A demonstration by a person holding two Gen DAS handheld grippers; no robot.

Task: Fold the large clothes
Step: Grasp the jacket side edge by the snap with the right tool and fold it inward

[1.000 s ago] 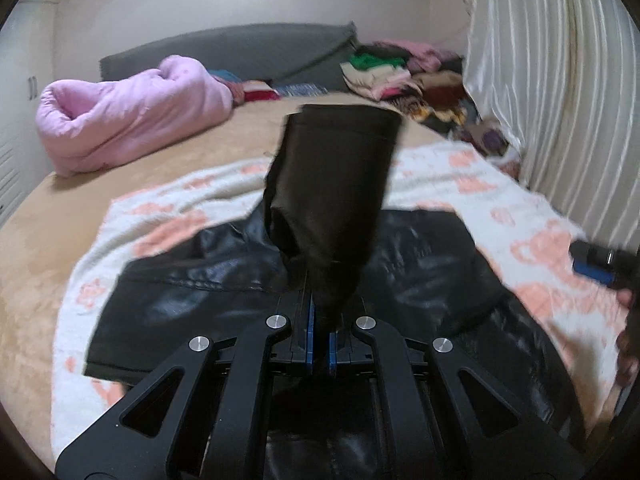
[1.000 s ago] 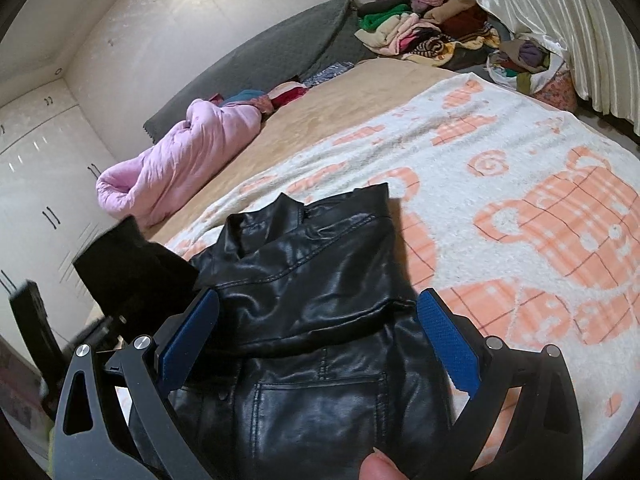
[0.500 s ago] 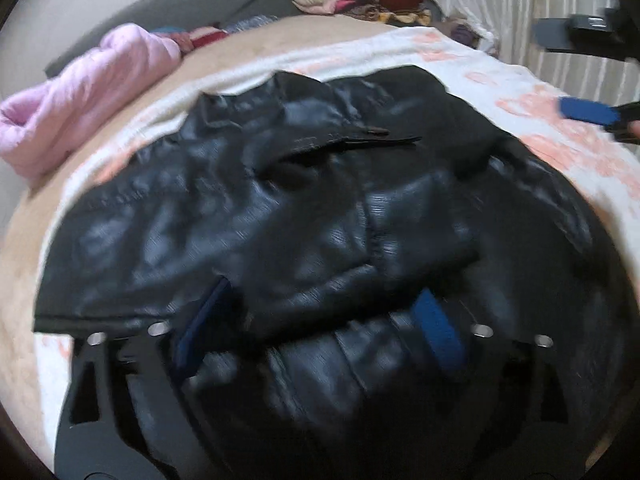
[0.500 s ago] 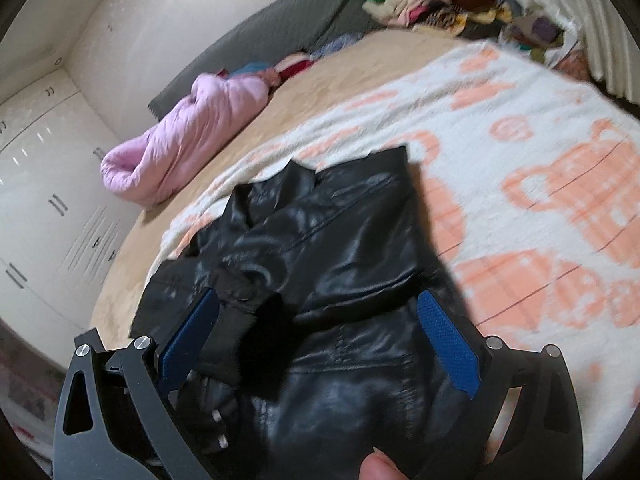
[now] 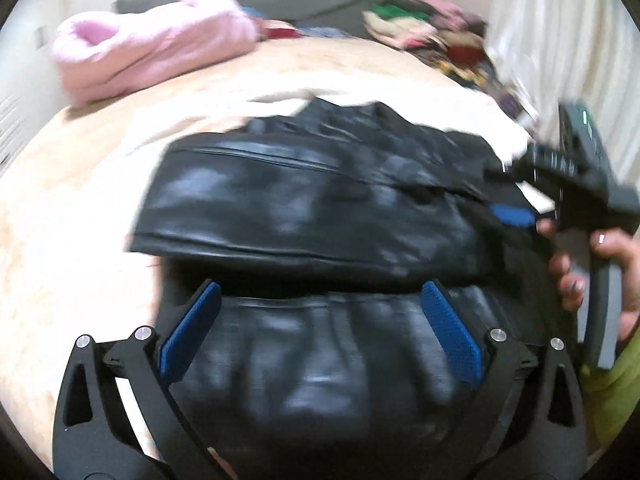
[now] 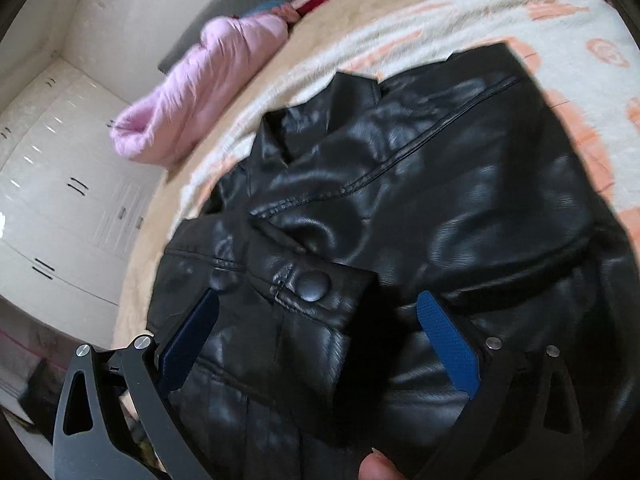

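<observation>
Black jacket [image 5: 320, 208] flat on blanket [image 6: 460, 8] on bed [image 5: 60, 220], sleeves folded across body, cuff [image 6: 320, 292] at centre; left gripper [image 5: 320, 328] and right gripper [image 6: 316, 328] both jaws wide, empty, over hem at 6 o'clock.

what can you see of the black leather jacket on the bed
The black jacket looks like glossy leather, creased and shiny. It lies flat on a white and peach patterned blanket on the bed, collar toward the far side. One sleeve is folded across the body, its cuff showing a round snap button. Stitched seams run across the panels. The left gripper and right gripper both hover open over it; contact is unclear.
</observation>
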